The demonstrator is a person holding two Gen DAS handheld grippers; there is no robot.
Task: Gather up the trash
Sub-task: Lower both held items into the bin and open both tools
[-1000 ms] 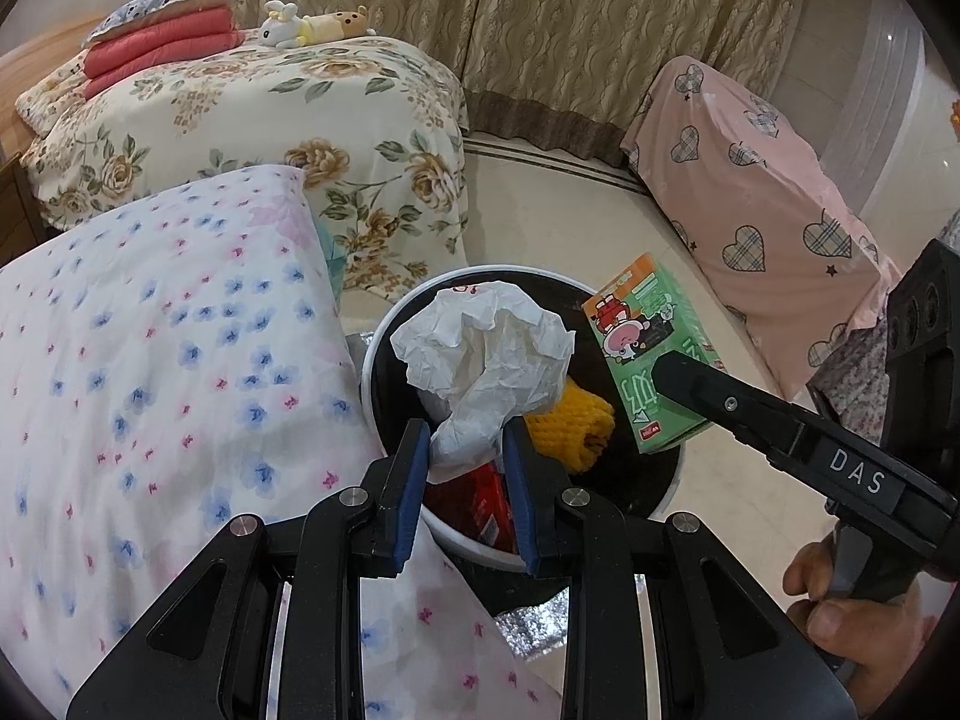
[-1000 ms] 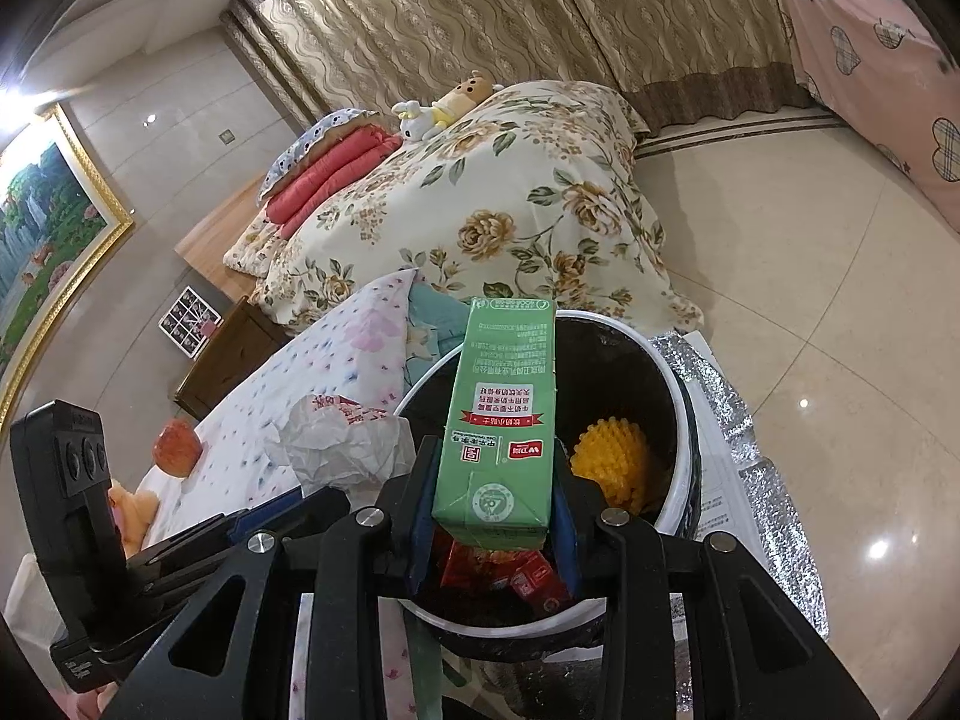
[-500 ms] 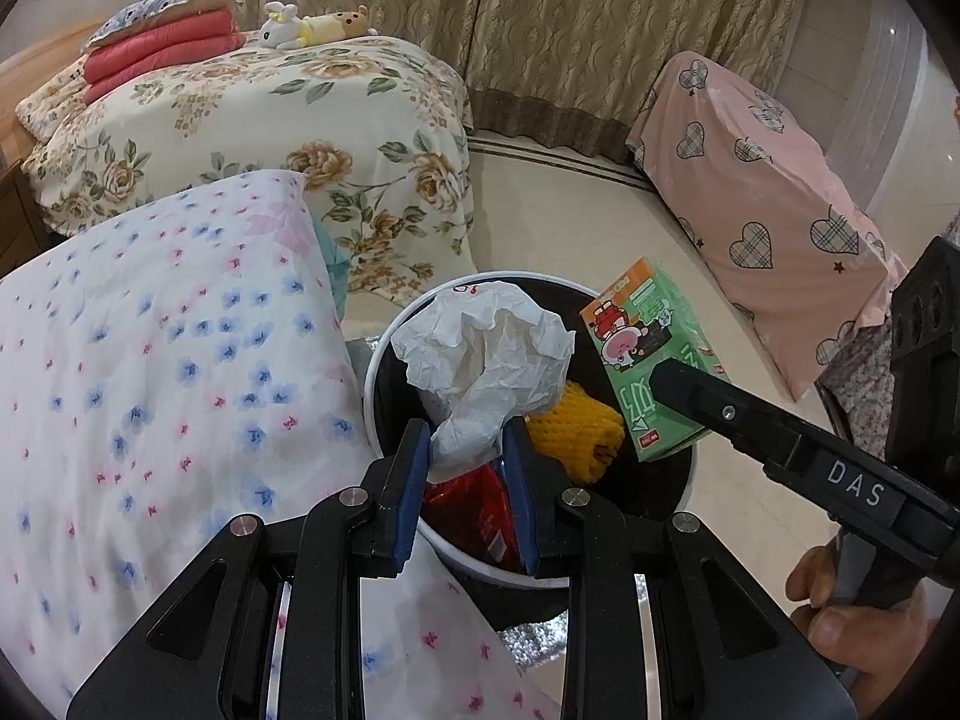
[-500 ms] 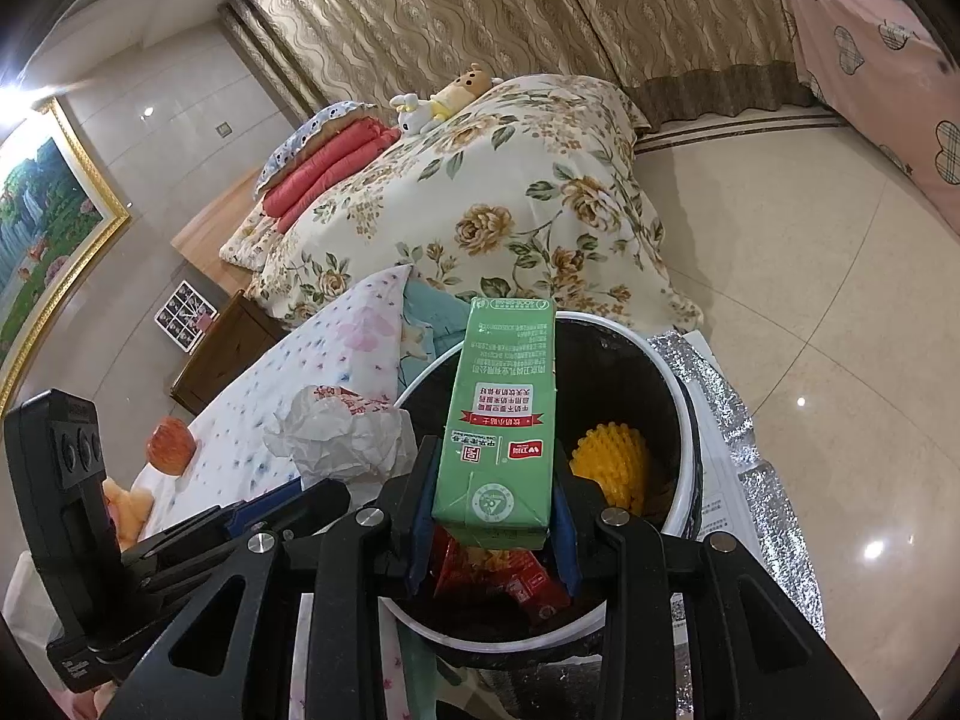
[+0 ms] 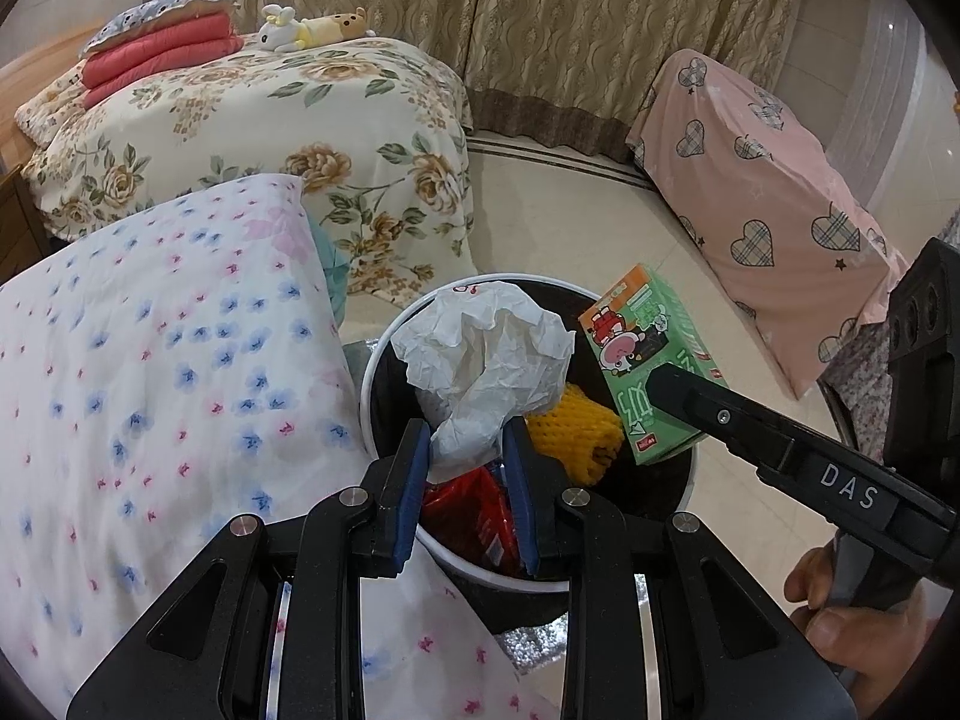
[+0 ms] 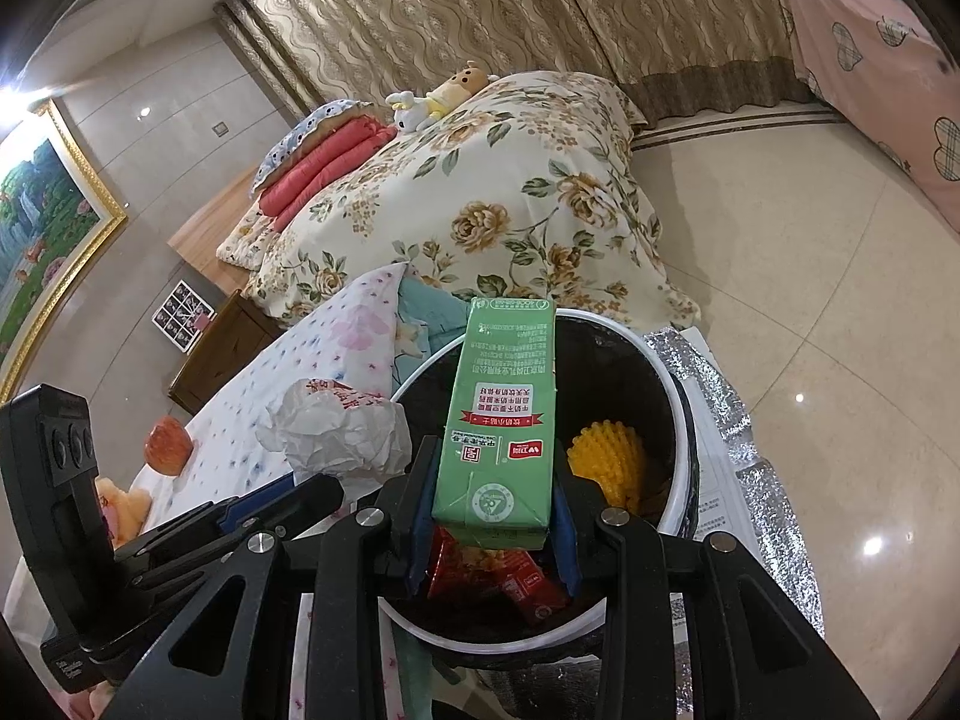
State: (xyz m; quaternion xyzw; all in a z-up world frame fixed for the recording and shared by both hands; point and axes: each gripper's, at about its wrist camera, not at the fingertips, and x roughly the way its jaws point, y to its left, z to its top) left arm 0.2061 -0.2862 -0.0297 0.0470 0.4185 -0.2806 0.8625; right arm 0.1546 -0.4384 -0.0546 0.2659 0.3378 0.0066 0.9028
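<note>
- Left hand-held gripper [image 5: 465, 480]: blue pads clamped on the lower tail of a crumpled white paper wrapper [image 5: 486, 360]. The bulk of the wrapper billows up and forward of the pads, directly over the bin's open mouth.
- Right hand-held gripper [image 6: 492, 516]: pads closed on the near end of a green drink carton [image 6: 501, 414]. The carton's long axis runs straight out along the fingers, with the far end tipped up and reaching over the bin's back rim.
- Bin [image 5: 384, 354]: round, white-rimmed and dark inside; it stands on the floor just beside the bed with the blue-and-pink flowered quilt [image 5: 150, 372]. It sits below and ahead of both grippers.
- Already in the bin: a yellow foam fruit net [image 5: 570, 432] and red snack wrappers [image 5: 474, 510].
- Key relation: both held items hang above the bin opening, the wrapper toward the bed side and the carton toward the floor side. Neither gripper is clearly nearer.
- Judged next step: letting go should drop each piece in. The carton, lying long across the opening, may catch the rim unless it is tilted nose-down first.
- Elsewhere: an apple-like fruit [image 6: 169, 447] lies on the quilt.
</note>
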